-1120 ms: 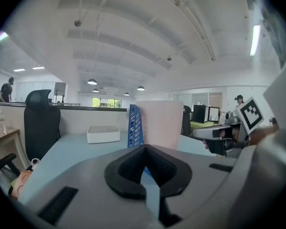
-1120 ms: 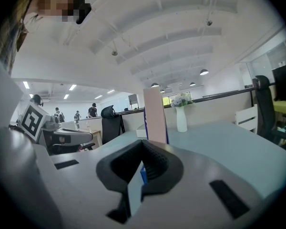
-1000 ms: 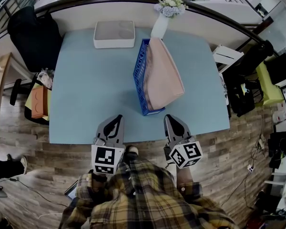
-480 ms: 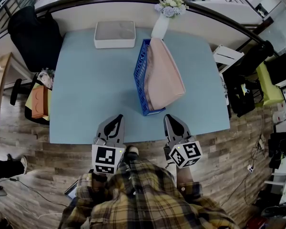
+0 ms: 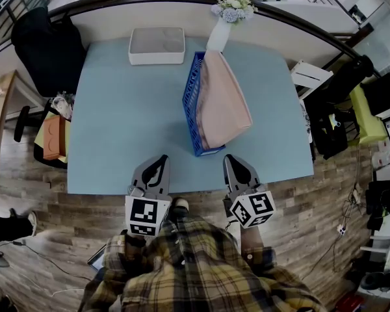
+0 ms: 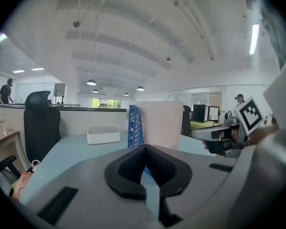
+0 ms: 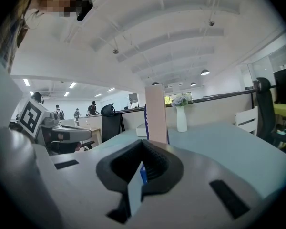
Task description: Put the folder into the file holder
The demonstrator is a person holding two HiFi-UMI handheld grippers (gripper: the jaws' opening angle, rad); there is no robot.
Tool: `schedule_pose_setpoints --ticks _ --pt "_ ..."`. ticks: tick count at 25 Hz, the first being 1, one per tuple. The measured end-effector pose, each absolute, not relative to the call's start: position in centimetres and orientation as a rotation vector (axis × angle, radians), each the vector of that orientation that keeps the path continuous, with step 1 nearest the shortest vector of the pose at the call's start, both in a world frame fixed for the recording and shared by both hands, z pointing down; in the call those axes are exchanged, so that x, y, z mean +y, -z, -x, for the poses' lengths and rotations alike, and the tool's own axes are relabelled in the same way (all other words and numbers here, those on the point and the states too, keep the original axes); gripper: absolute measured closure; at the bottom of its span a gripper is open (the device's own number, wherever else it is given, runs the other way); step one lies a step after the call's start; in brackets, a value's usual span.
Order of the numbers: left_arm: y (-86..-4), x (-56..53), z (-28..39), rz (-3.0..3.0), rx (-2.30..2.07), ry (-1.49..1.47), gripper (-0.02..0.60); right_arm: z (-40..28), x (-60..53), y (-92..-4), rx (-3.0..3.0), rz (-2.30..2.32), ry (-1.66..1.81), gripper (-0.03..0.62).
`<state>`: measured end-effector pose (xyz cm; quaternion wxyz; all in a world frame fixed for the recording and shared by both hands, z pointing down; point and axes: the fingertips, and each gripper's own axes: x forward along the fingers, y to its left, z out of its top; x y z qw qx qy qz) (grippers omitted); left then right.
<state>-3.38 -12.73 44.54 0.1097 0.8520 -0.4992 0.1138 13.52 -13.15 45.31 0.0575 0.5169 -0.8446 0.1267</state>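
A pink folder [image 5: 222,103] stands in the blue mesh file holder [image 5: 192,103] on the light blue table [image 5: 130,129], its top leaning to the right. Both grippers hover at the table's front edge, apart from the holder. My left gripper [image 5: 157,159] is shut and holds nothing. My right gripper [image 5: 231,159] is also shut and empty. The left gripper view looks past its closed jaws [image 6: 144,149] at the folder [image 6: 157,123] and holder [image 6: 134,125]. The right gripper view shows the folder [image 7: 155,113] edge-on straight ahead.
A white box [image 5: 156,46] lies at the table's back. A white vase with flowers [image 5: 220,34] stands just behind the holder. A black office chair [image 5: 49,51] sits at the left rear corner, and a dark partition wall runs behind the table.
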Motion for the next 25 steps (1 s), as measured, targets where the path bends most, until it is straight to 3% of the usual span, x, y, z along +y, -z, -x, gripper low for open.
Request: schedule_pose_setpoints --ticks 25 --pt "-45.04 -12.06 3.26 -2.486 -1.473 -0.346 0.591 -14.28 -12.84 -45.54 -2.571 -1.563 -0.387 0.592"
